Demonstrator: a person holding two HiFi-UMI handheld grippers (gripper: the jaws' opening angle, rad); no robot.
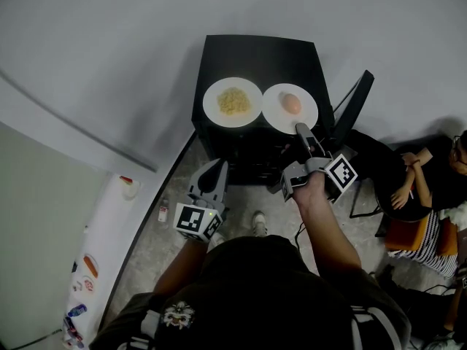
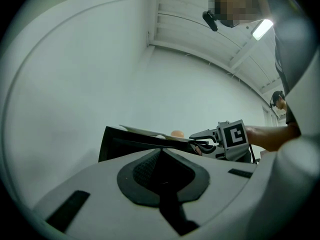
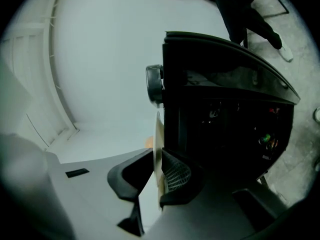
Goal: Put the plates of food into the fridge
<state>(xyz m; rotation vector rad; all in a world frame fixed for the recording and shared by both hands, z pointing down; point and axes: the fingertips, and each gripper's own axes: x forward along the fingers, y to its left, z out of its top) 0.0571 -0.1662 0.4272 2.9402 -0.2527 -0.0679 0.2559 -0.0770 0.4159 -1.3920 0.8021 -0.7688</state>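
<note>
Two white plates rest on top of a black cabinet [image 1: 255, 57]. The left plate [image 1: 216, 111] holds a yellow heap of food, the right plate [image 1: 276, 115] an orange, egg-shaped piece [image 1: 291, 103]. My right gripper [image 1: 300, 130] reaches the right plate's near rim. In the right gripper view that rim [image 3: 158, 149] stands edge-on between the pads of the right gripper [image 3: 159, 171], which is shut on it. My left gripper [image 1: 214, 168] hangs lower, in front of the cabinet's left corner, shut and empty. The left gripper [image 2: 161, 151] looks level at the cabinet [image 2: 112, 144] and the plates [image 2: 145, 131].
A seated person [image 1: 423, 173] and a chair are at the right. A black panel [image 1: 354, 108] leans beside the cabinet. A white surface with stickers [image 1: 102, 261] runs along the lower left. The cabinet's dark front [image 3: 225, 109] shows shelves and small lights.
</note>
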